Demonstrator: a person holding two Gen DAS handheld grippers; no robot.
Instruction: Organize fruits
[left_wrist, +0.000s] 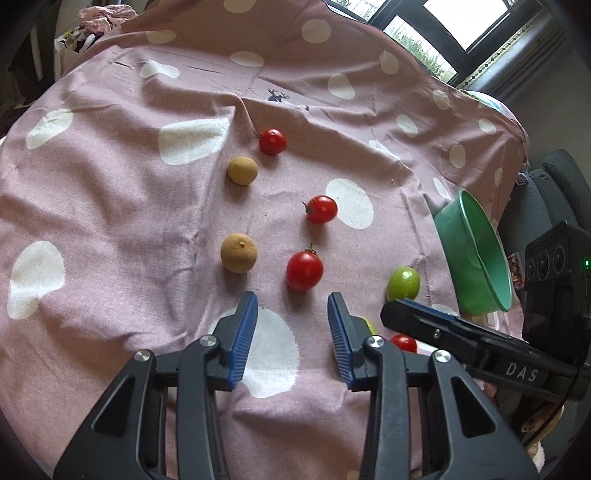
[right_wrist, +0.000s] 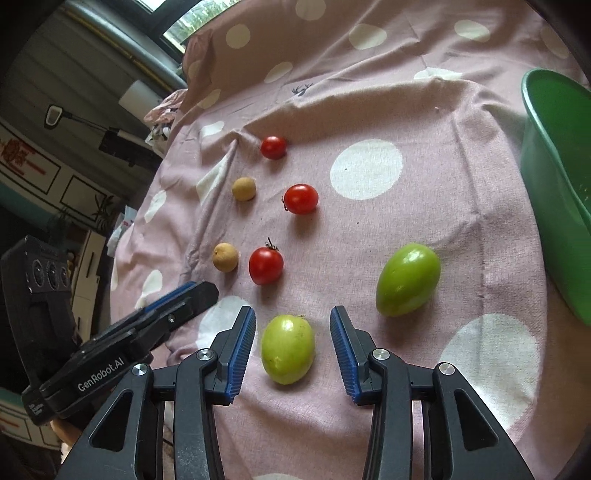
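Note:
Three red tomatoes (left_wrist: 304, 271) (left_wrist: 322, 209) (left_wrist: 272, 141) and two brown round fruits (left_wrist: 238, 257) (left_wrist: 242, 170) lie on the pink spotted cloth (left_wrist: 110, 184). My left gripper (left_wrist: 291, 299) is open just short of the nearest red tomato, with nothing between its pads. My right gripper (right_wrist: 291, 312) is open around a pale green tomato (right_wrist: 288, 349), with a gap on both sides. A larger green tomato (right_wrist: 408, 279) lies to its right. A green bowl (right_wrist: 554, 184) stands at the right edge.
The right gripper (left_wrist: 388, 314) reaches in from the right in the left wrist view, partly covering a small red fruit (left_wrist: 404, 343). The left gripper (right_wrist: 207, 291) shows at the left of the right wrist view. The cloth drops off at its left edge.

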